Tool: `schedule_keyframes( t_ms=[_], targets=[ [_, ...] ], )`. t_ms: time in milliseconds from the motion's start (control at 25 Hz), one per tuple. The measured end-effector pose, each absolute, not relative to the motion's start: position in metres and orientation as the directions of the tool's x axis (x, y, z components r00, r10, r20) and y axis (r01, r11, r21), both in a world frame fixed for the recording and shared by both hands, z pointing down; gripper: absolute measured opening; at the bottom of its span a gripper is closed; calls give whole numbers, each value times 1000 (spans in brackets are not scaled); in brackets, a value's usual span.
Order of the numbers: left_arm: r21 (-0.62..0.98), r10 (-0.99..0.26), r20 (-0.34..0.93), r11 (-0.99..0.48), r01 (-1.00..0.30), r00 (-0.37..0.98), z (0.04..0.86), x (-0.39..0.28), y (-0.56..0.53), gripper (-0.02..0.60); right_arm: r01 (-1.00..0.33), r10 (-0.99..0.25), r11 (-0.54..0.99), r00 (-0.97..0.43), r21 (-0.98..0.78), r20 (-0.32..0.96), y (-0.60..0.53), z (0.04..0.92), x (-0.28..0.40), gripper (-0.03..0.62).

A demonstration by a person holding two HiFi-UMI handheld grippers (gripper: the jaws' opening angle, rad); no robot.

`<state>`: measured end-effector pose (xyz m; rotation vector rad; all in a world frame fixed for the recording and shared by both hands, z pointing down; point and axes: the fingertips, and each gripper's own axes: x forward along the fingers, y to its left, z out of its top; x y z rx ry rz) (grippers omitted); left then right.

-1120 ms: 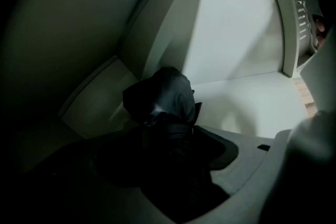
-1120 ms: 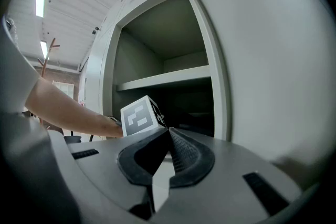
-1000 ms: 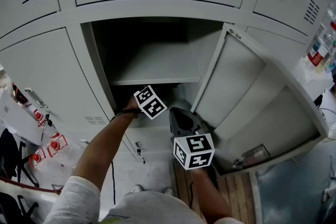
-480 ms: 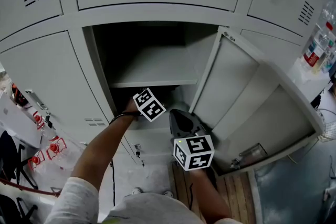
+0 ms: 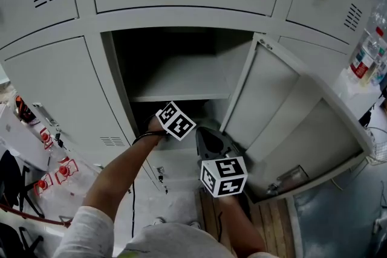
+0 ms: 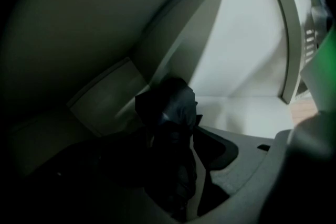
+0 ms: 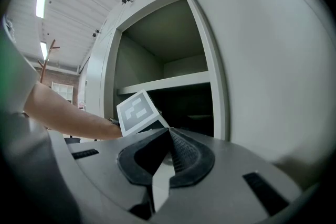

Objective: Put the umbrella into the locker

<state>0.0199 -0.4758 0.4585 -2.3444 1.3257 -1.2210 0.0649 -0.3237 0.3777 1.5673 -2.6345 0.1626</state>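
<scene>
Little has moved: the left tongs (image 6: 170, 136) still reach under the shelf (image 5: 181, 78) of the open locker (image 5: 107, 69), clamped on the dark folded umbrella (image 6: 169, 105). Its long axis runs along the jaws, pointing toward the locker's back corner. The right tongs (image 7: 168, 132), closed and empty, hover beside the door (image 5: 284, 112).

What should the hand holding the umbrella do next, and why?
Probably ease the left gripper down and open its jaws. They are shut on the dark umbrella, which is already inside the locker, under the shelf.
</scene>
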Motion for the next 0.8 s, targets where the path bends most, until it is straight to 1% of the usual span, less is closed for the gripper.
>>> schedule_keyframes(
  t_ms=[240,440,680,800],
  targets=[
    [-487,-793,537,-570,-662,288,449,22,-468,285,-882,-874,468,-471,-58,115,-323,377,67,3],
    [-452,-802,504,-561,-693,321,438,25,-459,271,-882,-874,468,-472,-59,117,-321,378,66,3],
    [-374,-790,454,-589,-716,412,421,36,-439,259,-885,-879,463,-466,-57,96,-319,372,66,3],
    [-338,-773,422,-618,-710,473,413,45,-427,231,-886,-882,461,-464,-55,85,-317,369,67,3]
  ],
)
